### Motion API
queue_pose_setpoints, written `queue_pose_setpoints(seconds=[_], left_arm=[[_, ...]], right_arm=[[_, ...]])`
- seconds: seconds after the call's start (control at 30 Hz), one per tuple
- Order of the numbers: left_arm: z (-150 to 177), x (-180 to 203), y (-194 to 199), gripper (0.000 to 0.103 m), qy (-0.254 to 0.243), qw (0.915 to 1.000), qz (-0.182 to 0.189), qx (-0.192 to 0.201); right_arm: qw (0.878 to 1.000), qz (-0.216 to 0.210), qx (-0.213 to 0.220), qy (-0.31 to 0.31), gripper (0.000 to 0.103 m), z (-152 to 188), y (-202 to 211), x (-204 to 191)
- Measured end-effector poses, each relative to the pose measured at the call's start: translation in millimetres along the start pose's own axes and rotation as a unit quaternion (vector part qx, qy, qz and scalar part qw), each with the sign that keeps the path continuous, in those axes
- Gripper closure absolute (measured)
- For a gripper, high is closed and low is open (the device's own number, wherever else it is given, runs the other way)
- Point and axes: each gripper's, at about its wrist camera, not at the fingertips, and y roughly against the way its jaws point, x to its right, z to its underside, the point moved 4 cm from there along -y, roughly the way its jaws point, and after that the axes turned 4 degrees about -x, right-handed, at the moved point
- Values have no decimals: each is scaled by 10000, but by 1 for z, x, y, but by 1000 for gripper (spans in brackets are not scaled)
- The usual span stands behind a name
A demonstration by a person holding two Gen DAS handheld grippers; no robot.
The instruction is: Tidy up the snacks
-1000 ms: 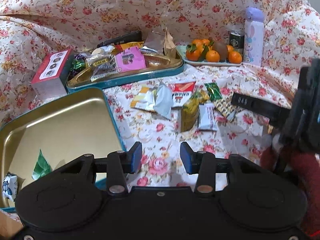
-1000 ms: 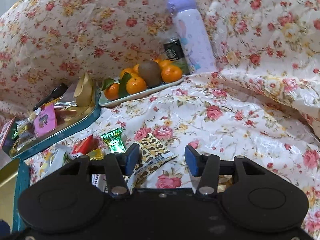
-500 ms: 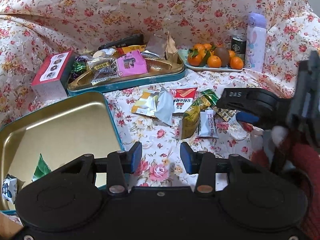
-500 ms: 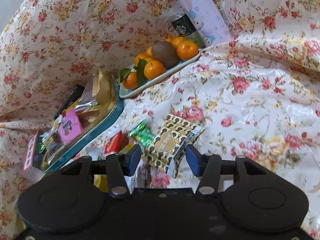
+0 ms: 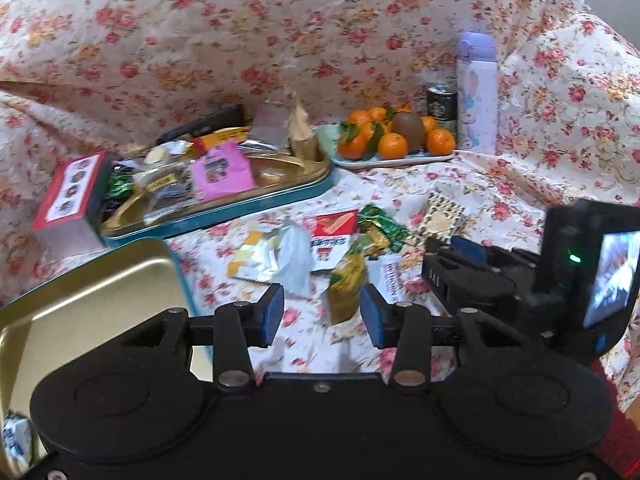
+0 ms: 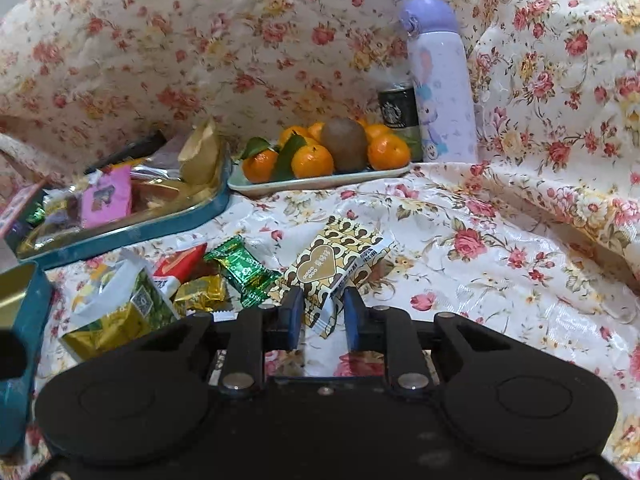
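Loose snack packets lie on the flowered cloth: a brown-and-gold heart packet [image 6: 336, 264], a green candy [image 6: 248, 272], a red packet [image 6: 180, 264] and a yellow-green packet [image 6: 116, 316]. My right gripper [image 6: 322, 314] is low over the cloth, its jaws closing tight on the near corner of the heart packet. In the left wrist view the right gripper [image 5: 456, 264] reaches in from the right beside the heart packet [image 5: 442, 216]. My left gripper [image 5: 322, 316] hangs open above the cloth with nothing held. The yellow-green packet [image 5: 348, 280] lies just beyond its fingers.
An open gold tin [image 5: 80, 300] with a teal rim sits at the left, a small wrapped sweet in its corner. Behind it a teal tray [image 5: 224, 216] holds several snacks. A plate of oranges [image 6: 320, 180], a can [image 6: 398, 108] and a lilac bottle [image 6: 440, 92] stand at the back.
The right gripper's jaws have gone from wide apart to shut on the heart packet's near corner, and the gripper has rolled back level. The left gripper has barely moved.
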Motion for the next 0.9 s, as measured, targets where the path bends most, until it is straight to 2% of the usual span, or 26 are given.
queue_pose_setpoints(seconds=[0.2,0.37,0.5,0.57,0.63,0.77,0.83,0.9], left_arm=[[-9,2,-15,52,-32,10000,23,-71],[-9,10,-27,52,-335,9992,184,-139],[-8,15,-39,52,-466,9986,79,-226],[-11,11,-47,52,-208,9988,221,-389],[-14,0,-56,53,313,9961,449,-689],[-14,-28,-74,53,1411,9794,857,-1164],[-14,-40,-77,53,1714,9740,784,-1261],[-15,-47,-78,55,1799,9736,587,-1277]], right_arm=[[9958,-567,98,-714,80,2,0,22],[9960,-618,110,-636,78,2,-1,18],[9945,-707,119,-763,78,3,-2,21],[9946,-704,122,-756,78,3,-2,20],[9946,-700,123,-758,78,3,-1,22],[9946,-697,126,-754,78,3,-1,22],[9946,-696,127,-755,78,3,-1,21],[9947,-693,130,-748,78,3,-1,22]])
